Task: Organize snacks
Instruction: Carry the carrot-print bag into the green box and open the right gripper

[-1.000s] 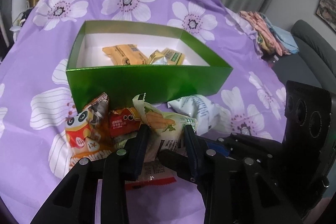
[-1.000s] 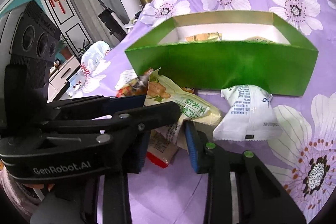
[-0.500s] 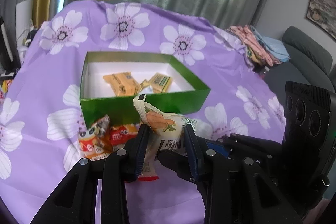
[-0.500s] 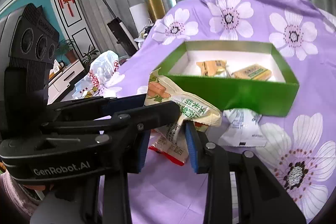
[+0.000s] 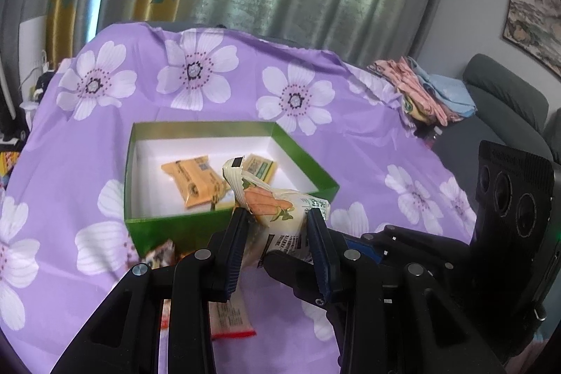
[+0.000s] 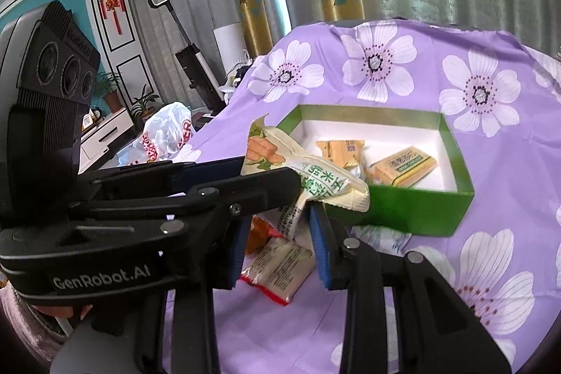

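Pinching one pale corn snack packet (image 5: 280, 216) at frame centre, left gripper (image 5: 278, 244) and right gripper (image 6: 280, 239) both stand narrowly closed.

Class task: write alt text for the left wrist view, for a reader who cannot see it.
Both grippers, the left gripper and the right gripper crossing from the right, clamp one pale snack packet printed with carrots, lifted above a purple flowered tablecloth. Behind it, an open green box holds two wrapped snacks; more packets lie below.
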A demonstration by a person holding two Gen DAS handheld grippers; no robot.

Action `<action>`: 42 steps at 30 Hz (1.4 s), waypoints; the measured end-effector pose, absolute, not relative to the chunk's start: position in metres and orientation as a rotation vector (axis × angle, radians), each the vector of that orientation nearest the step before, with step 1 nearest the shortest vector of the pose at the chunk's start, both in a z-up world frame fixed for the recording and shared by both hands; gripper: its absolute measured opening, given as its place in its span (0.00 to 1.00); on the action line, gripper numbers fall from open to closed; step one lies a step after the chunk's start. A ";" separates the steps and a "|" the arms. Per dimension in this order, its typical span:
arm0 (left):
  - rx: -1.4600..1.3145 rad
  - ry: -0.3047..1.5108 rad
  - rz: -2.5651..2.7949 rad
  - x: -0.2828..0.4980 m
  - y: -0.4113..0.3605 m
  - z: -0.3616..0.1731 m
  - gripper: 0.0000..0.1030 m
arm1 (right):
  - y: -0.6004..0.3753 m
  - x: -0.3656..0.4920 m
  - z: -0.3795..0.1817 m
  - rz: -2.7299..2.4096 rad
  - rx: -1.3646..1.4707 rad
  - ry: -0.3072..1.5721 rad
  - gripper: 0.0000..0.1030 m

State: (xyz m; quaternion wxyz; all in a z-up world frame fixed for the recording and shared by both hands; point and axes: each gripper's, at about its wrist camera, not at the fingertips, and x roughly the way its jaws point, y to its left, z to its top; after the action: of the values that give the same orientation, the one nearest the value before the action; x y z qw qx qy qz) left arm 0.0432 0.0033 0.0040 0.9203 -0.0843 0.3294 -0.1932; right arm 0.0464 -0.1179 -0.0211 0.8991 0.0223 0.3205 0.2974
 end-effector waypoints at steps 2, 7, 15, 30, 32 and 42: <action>-0.176 0.673 -0.396 0.053 0.003 0.005 0.34 | -0.117 0.053 -0.019 0.610 0.040 0.656 0.33; -0.194 0.680 -0.395 0.081 0.003 0.002 0.34 | -0.118 0.077 -0.020 0.594 0.033 0.649 0.33; -0.230 0.699 -0.397 0.114 0.004 -0.008 0.34 | -0.120 0.111 -0.025 0.574 0.011 0.652 0.33; -0.300 0.773 -0.367 0.155 0.011 -0.037 0.34 | -0.115 0.147 -0.045 0.568 -0.003 0.700 0.33; -0.313 0.795 -0.355 0.161 0.013 -0.042 0.34 | -0.114 0.154 -0.050 0.575 0.000 0.724 0.33; -0.365 0.819 -0.294 0.169 0.028 -0.041 0.85 | -0.116 0.166 -0.055 0.574 -0.001 0.778 0.61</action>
State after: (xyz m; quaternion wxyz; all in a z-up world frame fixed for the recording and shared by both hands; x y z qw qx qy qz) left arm 0.1690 0.0280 -0.0415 0.8908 -0.1757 0.3943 -0.1418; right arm 0.1663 -0.1163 -0.0548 0.8855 -0.0005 0.3739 0.2759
